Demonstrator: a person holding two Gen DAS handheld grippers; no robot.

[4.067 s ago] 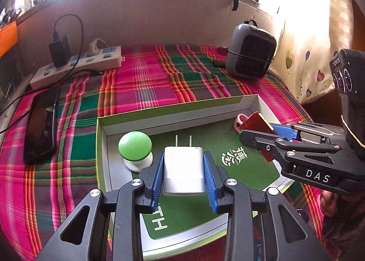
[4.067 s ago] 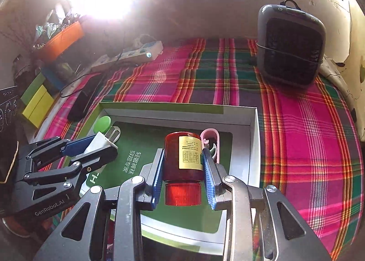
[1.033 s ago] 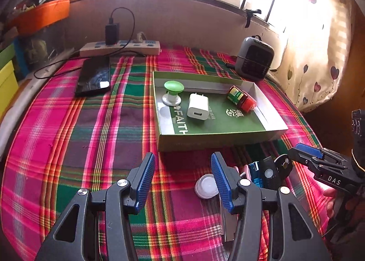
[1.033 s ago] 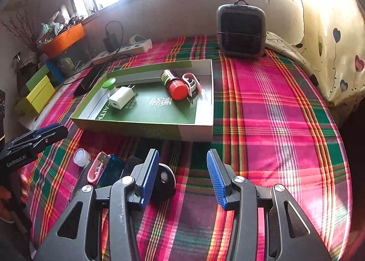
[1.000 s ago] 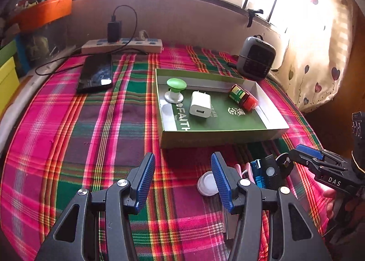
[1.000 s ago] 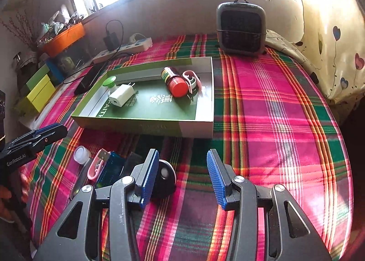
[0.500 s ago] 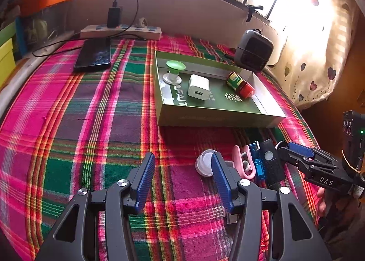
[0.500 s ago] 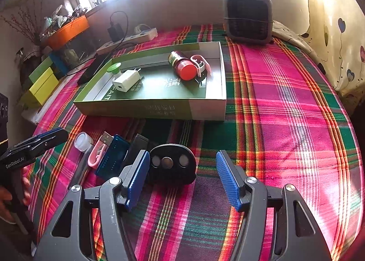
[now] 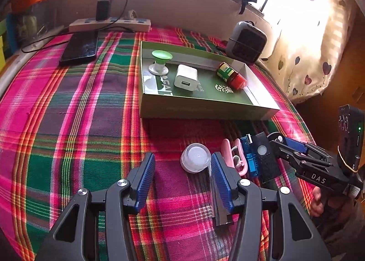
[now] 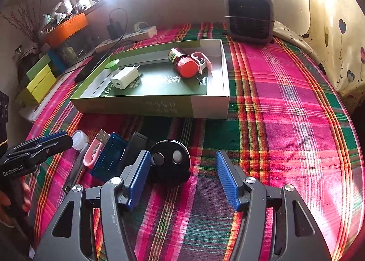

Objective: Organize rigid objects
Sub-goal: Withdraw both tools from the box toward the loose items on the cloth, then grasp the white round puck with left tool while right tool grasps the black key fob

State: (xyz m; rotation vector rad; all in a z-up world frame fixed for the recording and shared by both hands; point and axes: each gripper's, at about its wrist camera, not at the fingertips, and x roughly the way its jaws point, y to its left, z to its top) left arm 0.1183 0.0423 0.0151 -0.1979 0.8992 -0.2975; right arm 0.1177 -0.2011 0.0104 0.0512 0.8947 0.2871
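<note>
My left gripper (image 9: 182, 168) hangs open low over the plaid cloth. A white round cap (image 9: 195, 157) lies between its fingers, close to the right pad and not pressed. A pink clip (image 9: 235, 154), a blue USB device (image 9: 249, 160) and a black stick remote (image 9: 264, 158) lie to its right. My right gripper (image 10: 182, 167) is closing, its pads either side of a round black key fob (image 10: 170, 161); the right pad stands well clear. The green tray (image 9: 205, 109) holds a green knob (image 9: 160, 59), a white charger (image 9: 186, 77) and a red-capped bottle (image 9: 231, 76).
A phone (image 9: 79, 47) and a power strip (image 9: 109, 25) lie at the far left. A small grey heater (image 10: 249, 16) stands behind the tray. Coloured boxes (image 10: 38, 83) sit off the cloth's left edge. A dark flat strip (image 9: 219, 206) lies under my left gripper's right finger.
Four seconds ago the grippers held the charger and the bottle in the tray; both now lie there. In the last second both grippers dipped toward the loose items, and the right jaws widened, then narrowed.
</note>
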